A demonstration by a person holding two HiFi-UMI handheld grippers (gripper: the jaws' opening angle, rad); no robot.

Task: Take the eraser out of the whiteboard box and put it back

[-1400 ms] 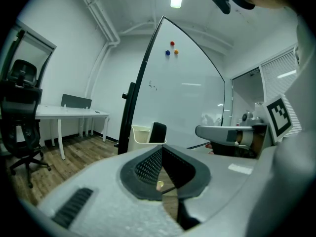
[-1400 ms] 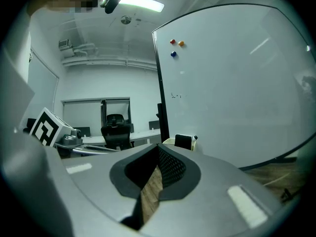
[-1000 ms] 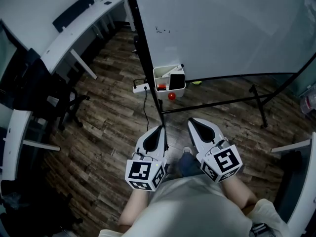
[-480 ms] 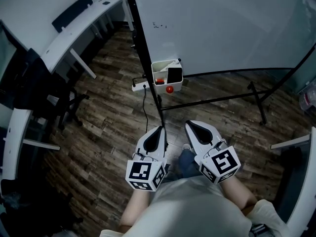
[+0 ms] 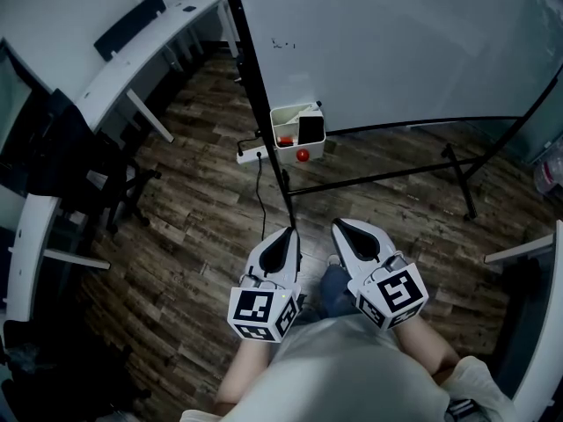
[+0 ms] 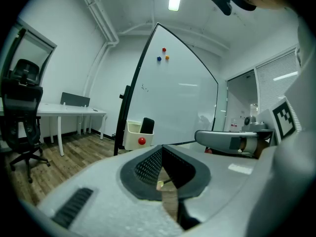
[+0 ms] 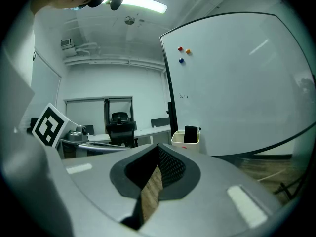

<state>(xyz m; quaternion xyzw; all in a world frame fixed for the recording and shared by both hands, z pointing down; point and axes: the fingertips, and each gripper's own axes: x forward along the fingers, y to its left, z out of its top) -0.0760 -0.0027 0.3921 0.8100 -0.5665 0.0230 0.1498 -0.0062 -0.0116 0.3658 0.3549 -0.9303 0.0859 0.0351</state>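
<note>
1. The wood floor (image 5: 202,227) fills most of the head view.
2. The whiteboard (image 5: 396,51) stands on the floor, in front of the person. Its black post (image 5: 259,121) runs down its left edge.
3. A long white worktop (image 5: 132,55) stands far off to the left. A black chair (image 5: 88,165) is near it.
4. The left hand-held gripper (image 5: 288,233) is low in the head view, close to the person's body. Its jaws are pressed together and nothing is between them. It points toward the whiteboard.
5. The right hand-held gripper (image 5: 340,225) is just beside the left one. Its jaws are pressed together too, and it holds nothing. It also points toward the whiteboard.
6. The white box (image 5: 290,139) hangs at the bottom left corner of the whiteboard, right by the post. It is well apart from both hand-held grippers, with bare floor in between.
7. A white power strip (image 5: 250,156) lies on the floor just left of the box.
8. The black eraser (image 5: 310,128) stands up in the right side of the box, and its top sticks out above the rim. It is straight ahead of the hand-held grippers and far from them. Neither one touches it.
9. A small red ball (image 5: 303,155) is on the front of the box, just below the eraser.
</note>
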